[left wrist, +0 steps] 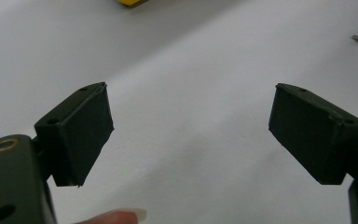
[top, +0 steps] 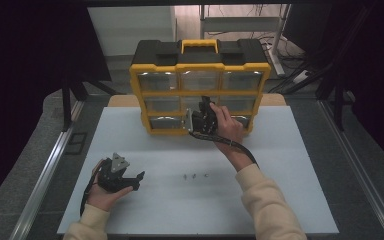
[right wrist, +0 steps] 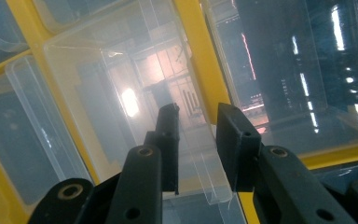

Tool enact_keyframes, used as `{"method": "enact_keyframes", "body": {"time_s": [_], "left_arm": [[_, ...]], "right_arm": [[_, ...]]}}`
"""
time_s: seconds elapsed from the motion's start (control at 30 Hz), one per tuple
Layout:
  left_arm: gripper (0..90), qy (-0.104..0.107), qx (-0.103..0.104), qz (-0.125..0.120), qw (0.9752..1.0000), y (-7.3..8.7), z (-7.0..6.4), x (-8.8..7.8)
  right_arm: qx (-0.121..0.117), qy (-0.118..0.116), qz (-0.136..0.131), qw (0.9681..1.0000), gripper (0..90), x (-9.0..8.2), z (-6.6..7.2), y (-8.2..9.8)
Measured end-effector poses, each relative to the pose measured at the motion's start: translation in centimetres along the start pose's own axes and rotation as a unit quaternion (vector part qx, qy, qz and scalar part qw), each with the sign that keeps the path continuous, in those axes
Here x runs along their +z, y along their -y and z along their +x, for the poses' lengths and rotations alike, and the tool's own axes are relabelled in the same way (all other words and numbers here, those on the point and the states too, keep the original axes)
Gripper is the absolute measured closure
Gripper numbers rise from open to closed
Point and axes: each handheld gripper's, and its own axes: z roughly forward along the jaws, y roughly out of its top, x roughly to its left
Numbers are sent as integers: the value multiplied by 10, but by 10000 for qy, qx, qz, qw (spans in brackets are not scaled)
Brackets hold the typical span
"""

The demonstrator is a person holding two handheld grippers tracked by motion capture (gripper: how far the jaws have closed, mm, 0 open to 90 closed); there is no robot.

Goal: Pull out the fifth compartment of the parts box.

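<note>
So the work surface is a pale grey-white table (top: 280, 165), a flat matte top with a faint seam running across it about halfway. Standing upright near the far edge is a yellow and black organizer case (top: 200, 85), with clear little drawers facing the person and its handle on top. Out in the open middle of the table there's a small cluster of screws (top: 194, 176), tiny, lying close together and well apart from the case.
</note>
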Motion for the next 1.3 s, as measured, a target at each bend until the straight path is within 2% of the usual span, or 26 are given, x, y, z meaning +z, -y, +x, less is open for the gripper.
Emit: {"method": "enact_keyframes", "body": {"time_s": [0.17, 0.33, 0.87, 1.3], "left_arm": [[139, -1, 12, 1, 10000, 0, 0, 0], [139, -5, 15, 0, 10000, 0, 0, 0], [139, -24, -15, -23, 10000, 0, 1, -2], [139, -34, 1, -26, 10000, 0, 1, -3]], "right_arm": [[-42, -25, -12, 10000, 706, -4, 0, 0], [13, -56, 12, 10000, 704, -8, 0, -1], [56, -7, -39, 10000, 704, -21, 4, -1], [-2, 8, -60, 10000, 704, -28, 6, -1]]}}
